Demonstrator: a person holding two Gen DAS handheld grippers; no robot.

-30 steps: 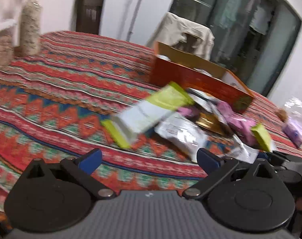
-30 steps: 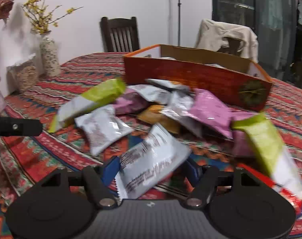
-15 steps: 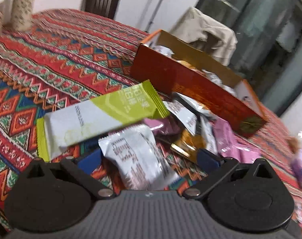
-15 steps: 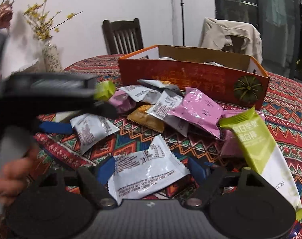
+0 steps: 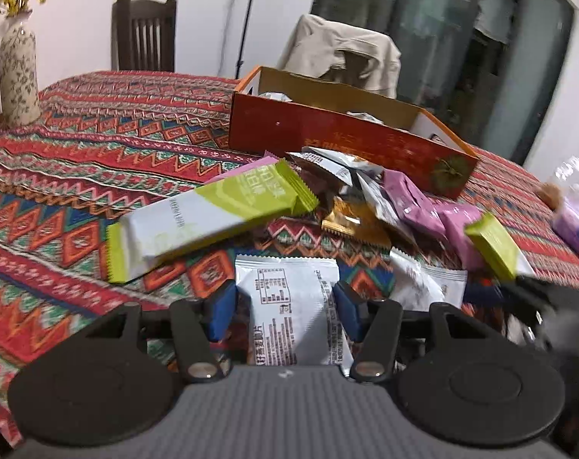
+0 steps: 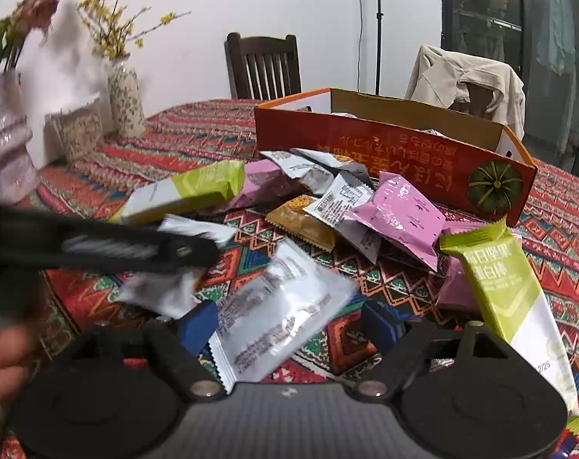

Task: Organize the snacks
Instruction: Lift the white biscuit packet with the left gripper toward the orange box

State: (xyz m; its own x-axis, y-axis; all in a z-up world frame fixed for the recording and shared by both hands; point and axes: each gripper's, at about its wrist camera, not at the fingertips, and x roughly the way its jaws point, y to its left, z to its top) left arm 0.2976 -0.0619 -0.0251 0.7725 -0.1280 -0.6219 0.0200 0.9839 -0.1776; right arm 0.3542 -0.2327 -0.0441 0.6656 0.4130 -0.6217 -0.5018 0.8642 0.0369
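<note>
Left gripper (image 5: 283, 315): jaws part-closed around a white sachet (image 5: 293, 317); the blue pads flank its two edges and appear to touch them, though firm contact cannot be confirmed. A second ago this gripper stood back from the pile with jaws wide and nothing between them.

Right gripper (image 6: 289, 321): jaws spread, a second white sachet (image 6: 278, 317) lying flat between them, nearer the left pad. Over the last second it has kept this straddling pose without closing.

Change and meaning: the left tool has advanced and narrowed onto its packet, so one pick seems about to begin; the right pick looks a step behind.

Snack pile: green-and-white bars (image 5: 209, 222), pink packets (image 6: 400, 222) and a gold packet (image 6: 301, 222) lie loose on the patterned tablecloth (image 5: 79, 176), just in front of the orange box (image 6: 389, 157).

Box contents: a few wrappers show above the rim; the floor of the box is hidden by its front wall.

Blur: in the right wrist view the left tool crosses as a dark smear, and the sachet print is unreadable.

Cut off: the right-hand green bar runs out of view at the lower edge.
</note>
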